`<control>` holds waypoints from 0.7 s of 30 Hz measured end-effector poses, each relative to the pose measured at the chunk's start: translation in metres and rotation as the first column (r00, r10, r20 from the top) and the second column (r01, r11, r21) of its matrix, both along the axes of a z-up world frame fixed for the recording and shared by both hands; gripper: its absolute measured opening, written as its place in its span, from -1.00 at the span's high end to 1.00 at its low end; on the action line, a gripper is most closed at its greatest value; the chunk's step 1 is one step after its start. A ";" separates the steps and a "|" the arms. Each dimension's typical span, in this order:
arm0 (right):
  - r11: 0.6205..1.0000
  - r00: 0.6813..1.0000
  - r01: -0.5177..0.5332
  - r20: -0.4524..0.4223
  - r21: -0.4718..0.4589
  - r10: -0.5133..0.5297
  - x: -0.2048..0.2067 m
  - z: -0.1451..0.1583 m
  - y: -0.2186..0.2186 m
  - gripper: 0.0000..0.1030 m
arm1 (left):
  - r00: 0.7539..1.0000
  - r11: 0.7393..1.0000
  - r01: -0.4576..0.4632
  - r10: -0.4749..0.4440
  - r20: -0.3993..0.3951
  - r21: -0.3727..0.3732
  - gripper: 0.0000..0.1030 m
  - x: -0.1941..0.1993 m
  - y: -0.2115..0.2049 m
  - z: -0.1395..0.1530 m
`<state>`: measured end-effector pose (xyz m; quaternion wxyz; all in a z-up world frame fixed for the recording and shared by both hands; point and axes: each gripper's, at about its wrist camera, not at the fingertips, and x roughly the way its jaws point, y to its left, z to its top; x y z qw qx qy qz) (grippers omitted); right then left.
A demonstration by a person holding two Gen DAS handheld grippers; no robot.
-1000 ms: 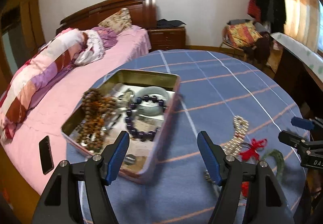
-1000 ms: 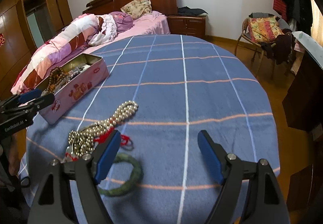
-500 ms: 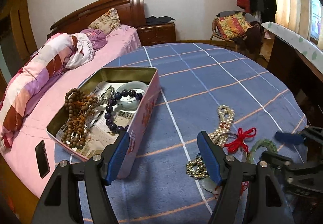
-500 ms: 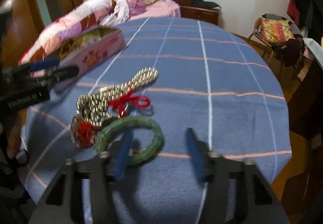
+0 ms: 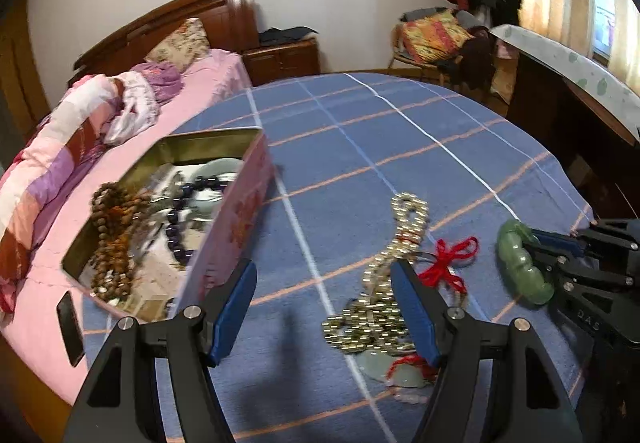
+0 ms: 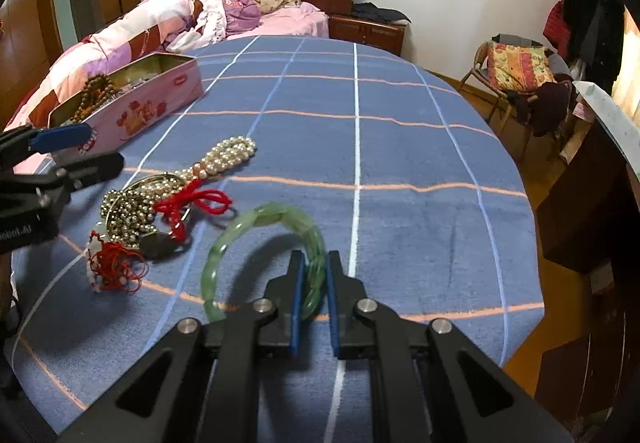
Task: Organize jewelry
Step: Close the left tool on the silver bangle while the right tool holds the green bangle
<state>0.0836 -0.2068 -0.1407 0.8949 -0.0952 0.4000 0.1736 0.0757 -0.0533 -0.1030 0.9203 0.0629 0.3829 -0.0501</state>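
Observation:
My right gripper (image 6: 313,275) is shut on the rim of a green jade bangle (image 6: 224,247), which rests on the blue tablecloth; it also shows in the left wrist view (image 5: 520,263). A pearl necklace (image 6: 224,157) tangled with red cord (image 6: 192,201) and pendants lies left of the bangle. My left gripper (image 5: 324,303) is open and empty, above the cloth between the necklace pile (image 5: 380,307) and the open pink tin (image 5: 236,211). The tin holds brown wooden beads (image 5: 112,239), purple beads and a pale bangle.
The round table (image 6: 400,147) has a blue checked cloth. A bed (image 5: 80,147) with pink bedding runs along its left side, with a dark phone (image 5: 70,327) on it. A chair with cushions (image 6: 516,71) and a dark desk (image 5: 560,111) stand to the right.
My right gripper has moved forward and closed on the green bangle. My left gripper has swung right, from over the tin toward the necklace pile, and stayed open.

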 end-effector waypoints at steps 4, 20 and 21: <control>1.000 1.000 -0.006 0.004 0.000 0.006 0.002 0.000 0.003 0.77 | 0.998 0.999 0.047 -0.047 -0.041 -0.011 -0.05 0.007 -0.010 -0.010; 1.000 1.000 -0.007 0.021 0.012 0.006 0.002 -0.001 0.004 0.76 | 0.993 0.992 0.096 -0.101 -0.068 -0.078 0.89 0.015 -0.010 -0.010; 1.000 1.000 -0.007 0.024 0.014 0.006 0.002 -0.001 0.004 0.76 | 0.994 0.992 0.097 -0.102 -0.049 -0.086 0.89 0.011 -0.009 -0.004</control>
